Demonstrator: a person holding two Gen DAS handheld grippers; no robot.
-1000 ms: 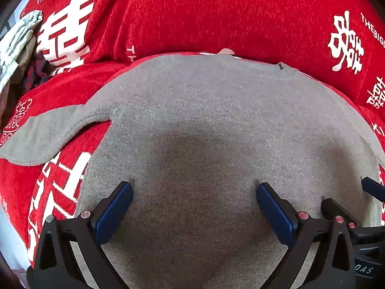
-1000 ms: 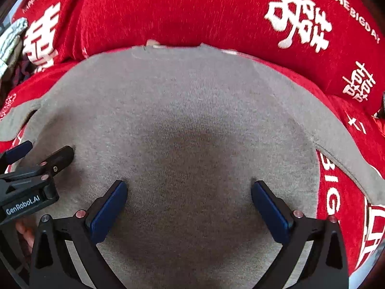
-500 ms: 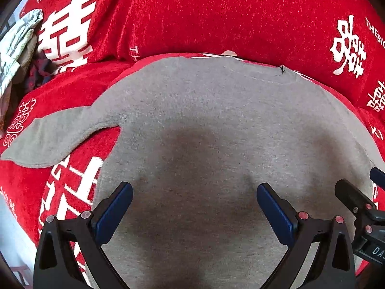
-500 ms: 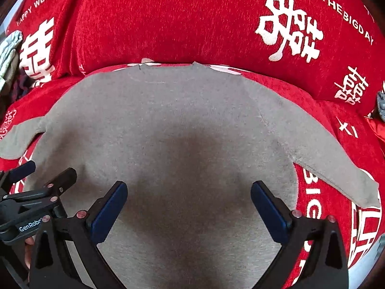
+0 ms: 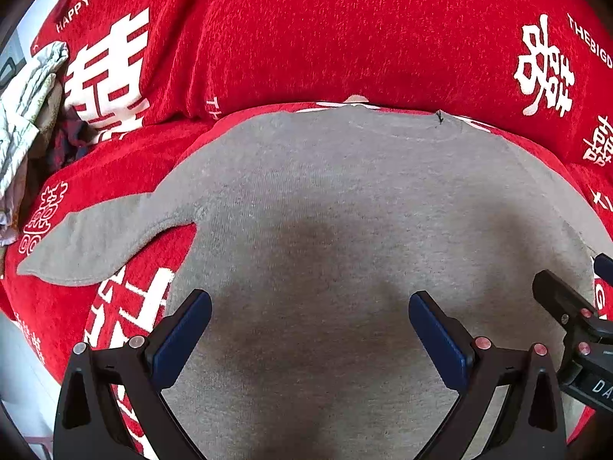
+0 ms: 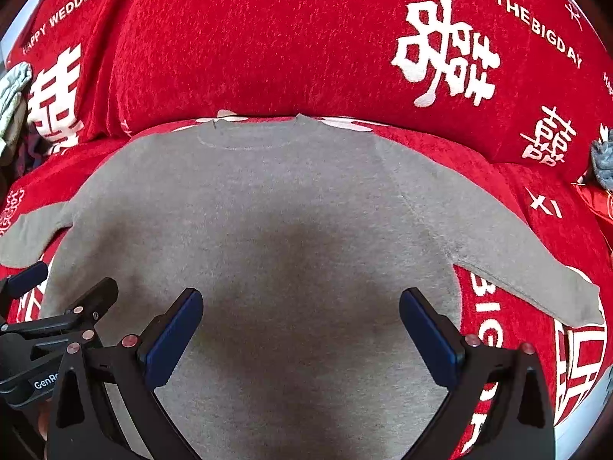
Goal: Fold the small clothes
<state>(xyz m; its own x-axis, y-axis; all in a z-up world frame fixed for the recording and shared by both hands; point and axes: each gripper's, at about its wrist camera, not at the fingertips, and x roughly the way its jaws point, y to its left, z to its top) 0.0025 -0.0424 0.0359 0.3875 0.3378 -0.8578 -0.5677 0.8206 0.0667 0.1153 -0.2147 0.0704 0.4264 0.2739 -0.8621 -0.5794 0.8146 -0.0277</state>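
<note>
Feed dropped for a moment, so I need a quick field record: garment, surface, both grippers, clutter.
garment: grey sweater, spread flat, neckline away from grippers
sleeves: both out sideways, unfolded
surface: red cover with white print
left gripper: open, empty, over the sweater
right gripper: open, empty, over the sweater
clutter: pale bundled cloth at far left

A home, dressed for a wedding

A red chenille cover [image 6: 268, 38] with white double-happiness characters and "HAPPY WEDDING" and "THE BIG DAY" lettering drapes a cushioned seat and backrest, and loose clothes [image 5: 27, 115] are piled at its left end.
</note>
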